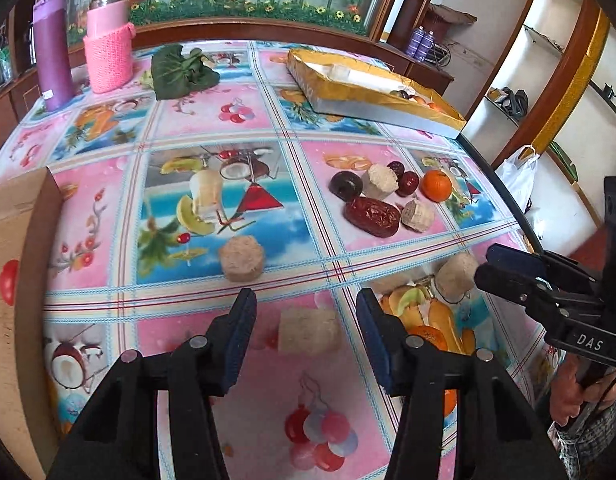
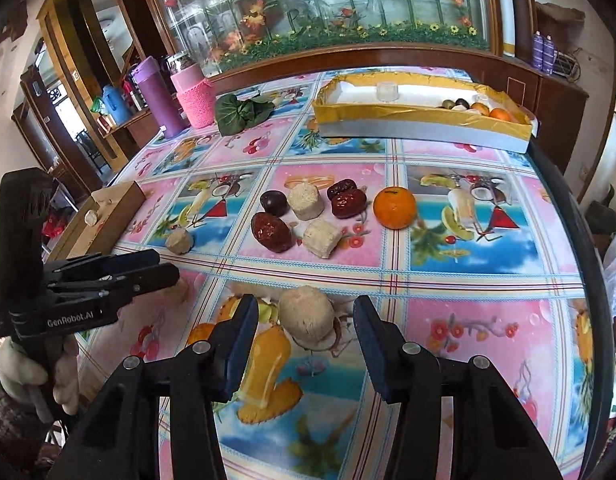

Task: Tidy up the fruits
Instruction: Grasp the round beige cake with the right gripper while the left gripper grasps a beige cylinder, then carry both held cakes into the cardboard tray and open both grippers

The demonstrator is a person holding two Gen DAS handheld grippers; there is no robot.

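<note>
Grippers both spread: your left gripper straddles a beige block, right gripper a beige chunk; pads not touching either.

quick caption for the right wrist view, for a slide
Right gripper open around a beige cylindrical piece on the fruit-print tablecloth, with an orange and dates beyond.

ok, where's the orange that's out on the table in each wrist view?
Left wrist: orange sits right of centre, at the right end of the fruit cluster, next to the red dates.
Right wrist: orange sits just right of centre, right of the same dates.
Shared landmark: gold-lined box at the far table edge, beyond the orange in both.
</note>
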